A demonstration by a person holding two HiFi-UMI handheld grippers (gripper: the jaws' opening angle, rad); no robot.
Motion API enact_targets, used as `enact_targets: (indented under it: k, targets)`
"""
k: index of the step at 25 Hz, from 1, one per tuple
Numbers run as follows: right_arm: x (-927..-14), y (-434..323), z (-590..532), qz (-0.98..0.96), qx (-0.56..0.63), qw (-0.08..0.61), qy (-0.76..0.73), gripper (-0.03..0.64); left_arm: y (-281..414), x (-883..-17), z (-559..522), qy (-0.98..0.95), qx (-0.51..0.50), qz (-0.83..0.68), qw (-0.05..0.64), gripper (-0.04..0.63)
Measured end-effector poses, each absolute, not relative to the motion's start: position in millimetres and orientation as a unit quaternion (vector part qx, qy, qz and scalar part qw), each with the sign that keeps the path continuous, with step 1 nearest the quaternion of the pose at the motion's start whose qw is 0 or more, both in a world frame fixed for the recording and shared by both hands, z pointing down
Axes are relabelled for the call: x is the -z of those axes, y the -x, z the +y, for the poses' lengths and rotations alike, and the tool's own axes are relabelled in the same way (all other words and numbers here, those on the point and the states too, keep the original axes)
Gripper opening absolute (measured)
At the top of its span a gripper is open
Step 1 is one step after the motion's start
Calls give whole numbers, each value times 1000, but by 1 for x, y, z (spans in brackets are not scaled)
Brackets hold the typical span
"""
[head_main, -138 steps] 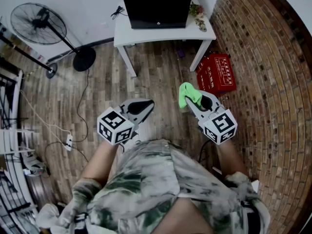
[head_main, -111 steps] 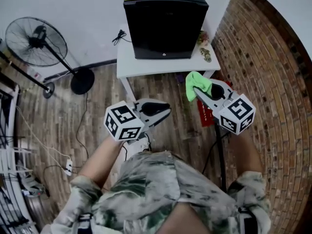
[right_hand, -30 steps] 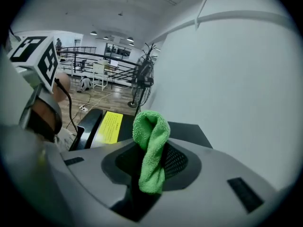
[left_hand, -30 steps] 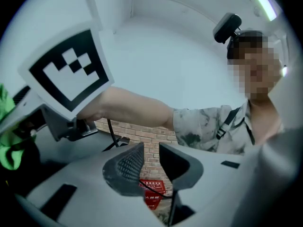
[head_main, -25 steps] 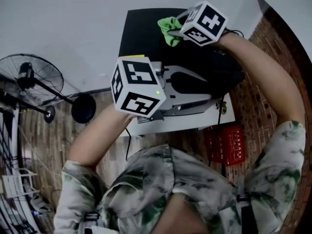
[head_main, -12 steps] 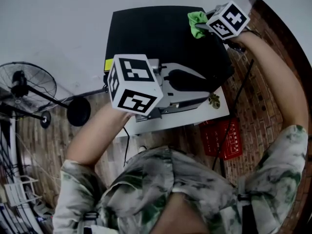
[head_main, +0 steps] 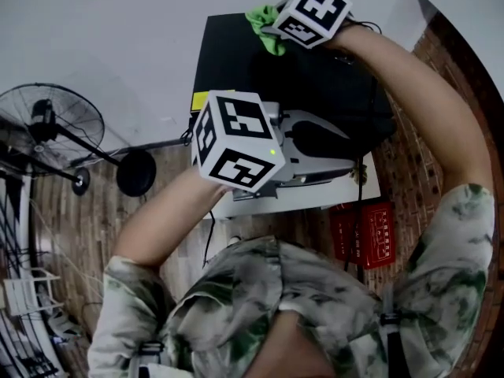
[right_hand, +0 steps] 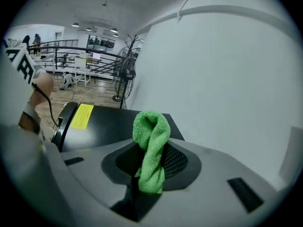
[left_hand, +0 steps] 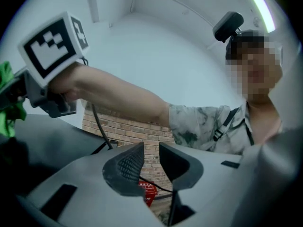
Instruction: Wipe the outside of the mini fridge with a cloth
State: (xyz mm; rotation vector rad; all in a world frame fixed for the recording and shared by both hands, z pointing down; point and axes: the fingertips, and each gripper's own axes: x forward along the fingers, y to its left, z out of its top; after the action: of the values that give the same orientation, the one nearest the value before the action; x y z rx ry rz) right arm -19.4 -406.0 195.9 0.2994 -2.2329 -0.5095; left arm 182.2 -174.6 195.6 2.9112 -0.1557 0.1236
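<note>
The black mini fridge (head_main: 224,61) stands on a white table (head_main: 315,191), seen from above. My right gripper (head_main: 269,27) is over the back part of the fridge's top, shut on a green cloth (head_main: 264,18). In the right gripper view that cloth (right_hand: 151,141) stands up between the pads of the right gripper (right_hand: 151,162), above the fridge top (right_hand: 113,122) with its yellow label (right_hand: 83,116). Whether the cloth touches the top I cannot tell. My left gripper (head_main: 354,150) hovers over the fridge's front right. The left gripper (left_hand: 151,157) holds nothing, its jaws a narrow gap apart.
A white wall (head_main: 118,38) runs close behind the fridge. To the right is a brick wall (head_main: 472,132), with a red crate (head_main: 366,231) on the floor under the table's side. A standing fan (head_main: 47,120) is at the left. A black cable (head_main: 361,179) hangs off the fridge's right side.
Seconds ago I stood back from the fridge; since then both grippers have come over its top. In the last half second the right gripper and cloth slid left from the back right corner.
</note>
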Motion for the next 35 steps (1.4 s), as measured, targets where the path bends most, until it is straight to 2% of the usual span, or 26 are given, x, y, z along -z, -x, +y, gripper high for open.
enact_targets:
  k: [6,11,29,35]
  targets:
    - [-210,119,-379,-879,241,407,-66,117,-163,-193,-173,-990,-44,-69,113,107]
    - [-224,131,-393,-865,246,432,-66,117,-152,-191,-175,-989,-42,-80,113,107]
    - [-232,-84,-512,-810,202,508,-213,117,-203,-192,-177,-992,-41,-28,117,107]
    - [-207,-146,-497,-778,206,537,-254,117,-219,-193,-184,-992,-36,-34,119,107]
